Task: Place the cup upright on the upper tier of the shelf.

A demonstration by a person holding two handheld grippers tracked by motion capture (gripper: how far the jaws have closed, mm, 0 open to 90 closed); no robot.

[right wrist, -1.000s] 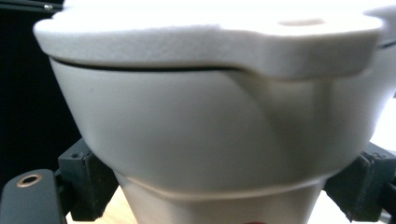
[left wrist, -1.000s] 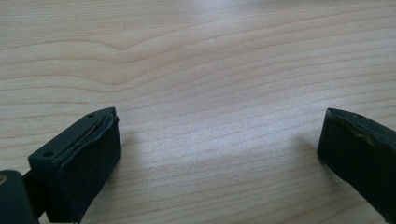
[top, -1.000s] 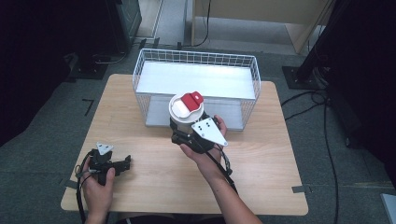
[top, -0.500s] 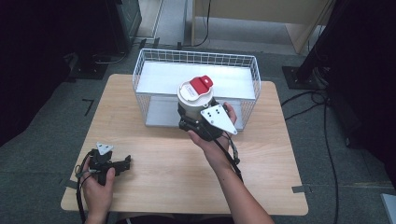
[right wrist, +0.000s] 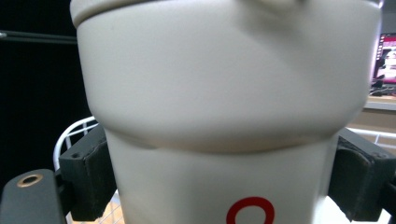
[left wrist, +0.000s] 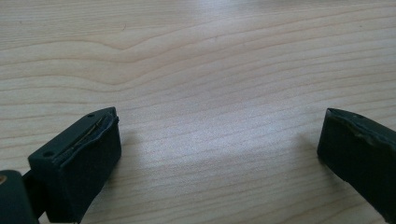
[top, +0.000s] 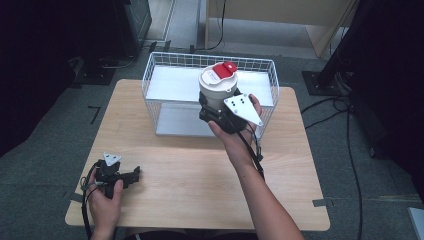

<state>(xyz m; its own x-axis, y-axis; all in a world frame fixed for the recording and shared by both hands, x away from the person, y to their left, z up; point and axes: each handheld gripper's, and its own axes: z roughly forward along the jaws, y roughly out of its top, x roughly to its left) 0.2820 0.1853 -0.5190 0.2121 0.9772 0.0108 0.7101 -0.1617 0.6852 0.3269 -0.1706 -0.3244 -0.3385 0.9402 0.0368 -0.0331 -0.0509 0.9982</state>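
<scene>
A white cup with a white and red lid (top: 218, 85) hangs in the air over the near wall of the white wire basket (top: 159, 70), clamped by my right gripper (top: 221, 113). In the right gripper view the cup (right wrist: 224, 116) sits between both black pads (right wrist: 88, 172), a red ring printed low on its side. My left gripper (top: 131, 176) rests on the wooden table (top: 200, 170) at the front left, held by a hand. Seen through the left gripper view, its jaws stand wide apart over bare wood, and the left gripper (left wrist: 219, 154) holds nothing.
The basket has a pale flat floor (top: 175, 85) and stands at the table's far middle. Cables (top: 350, 150) trail over the grey floor at the right. Dark equipment (top: 135, 20) stands behind the table at the left.
My right gripper has lifted the cup up and away from me, from in front of the basket to above its near wall. The left gripper has stayed put.
</scene>
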